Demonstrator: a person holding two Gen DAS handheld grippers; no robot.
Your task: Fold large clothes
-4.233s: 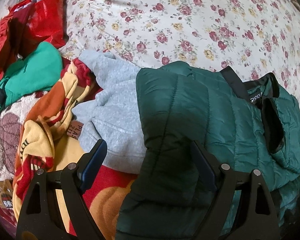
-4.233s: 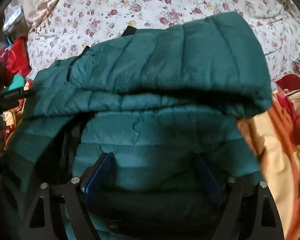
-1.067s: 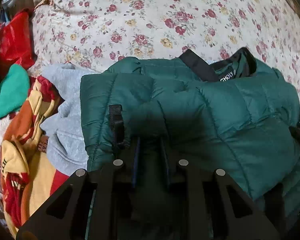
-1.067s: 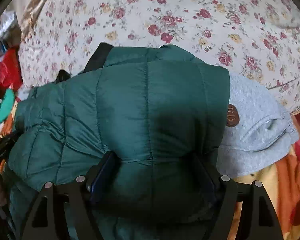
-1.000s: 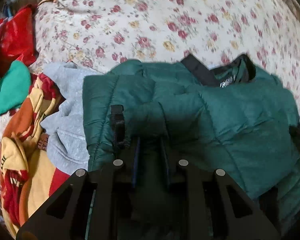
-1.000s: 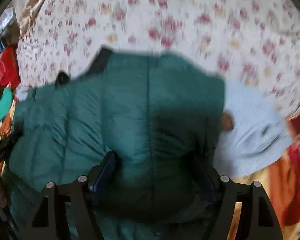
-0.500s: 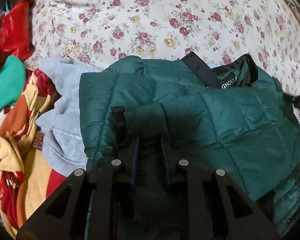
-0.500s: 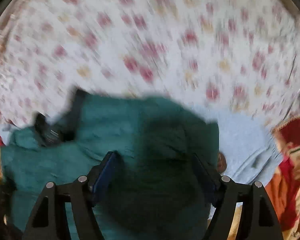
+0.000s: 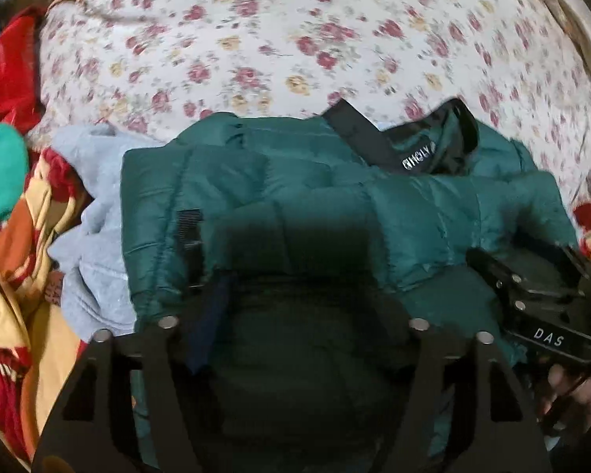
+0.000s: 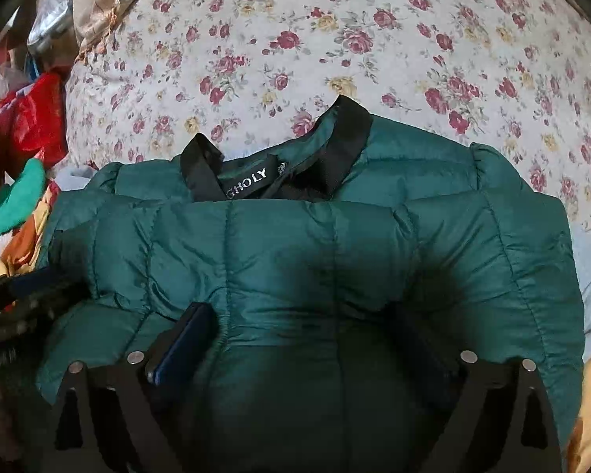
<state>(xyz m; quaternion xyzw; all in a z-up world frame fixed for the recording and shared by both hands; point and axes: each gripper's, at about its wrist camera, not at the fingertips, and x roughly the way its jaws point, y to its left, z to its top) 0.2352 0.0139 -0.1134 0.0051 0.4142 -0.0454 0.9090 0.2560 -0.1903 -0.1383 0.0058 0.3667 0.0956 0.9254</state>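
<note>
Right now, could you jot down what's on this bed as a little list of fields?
Main garment: green puffer jacket, folded, black collar at the far side
Under it: grey sweatshirt sticking out on the left
Surface: floral bedspread
Left gripper: open, over the jacket
Right gripper: open, over the jacket
Clutter at left: red bag, bright green garment, patterned blanket

Floral bedsheet (image 10: 374, 39) fills background; red bag (image 10: 27, 126) at left edge; dim light.
</note>
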